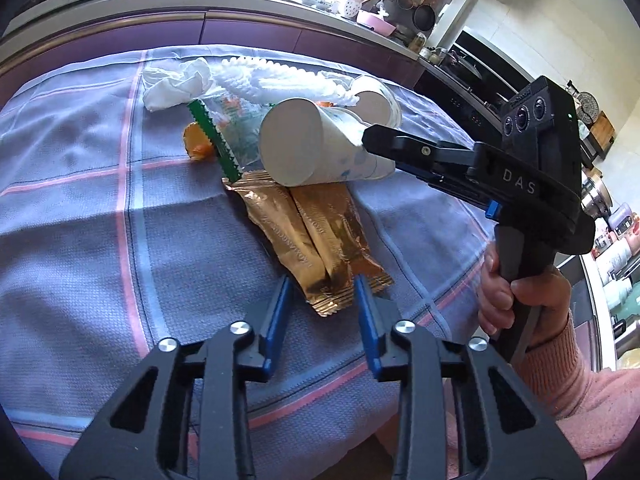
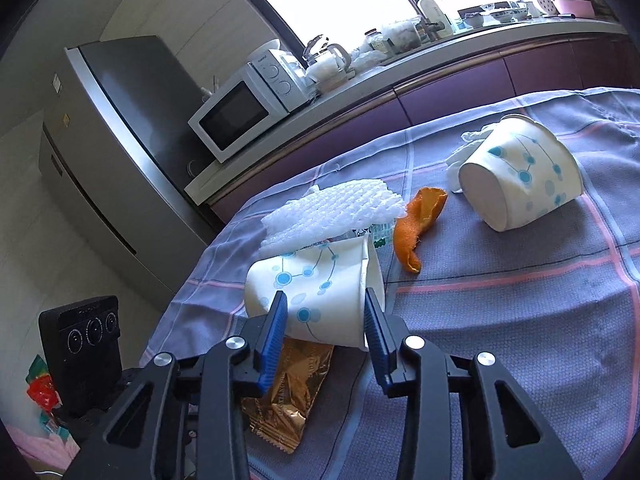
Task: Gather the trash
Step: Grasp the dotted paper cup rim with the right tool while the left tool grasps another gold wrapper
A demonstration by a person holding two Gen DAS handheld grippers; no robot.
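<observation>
paper cup (image 2: 320, 296) lies tipped between the right gripper (image 2: 326, 312) fingers, on gold wrappers (image 1: 320, 236)

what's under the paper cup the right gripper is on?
The paper cup lies on its side, resting on gold foil wrappers spread over the checked tablecloth. A green-edged clear wrapper runs beneath its base end. The cup hides the wrappers' far ends.

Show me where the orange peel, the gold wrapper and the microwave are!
orange peel (image 2: 416, 224), right wrist view, on its rough outer skin.
gold wrapper (image 1: 316, 236), left wrist view, on the middle of the flat foil.
microwave (image 2: 236, 114), right wrist view, on its dark door window.
</observation>
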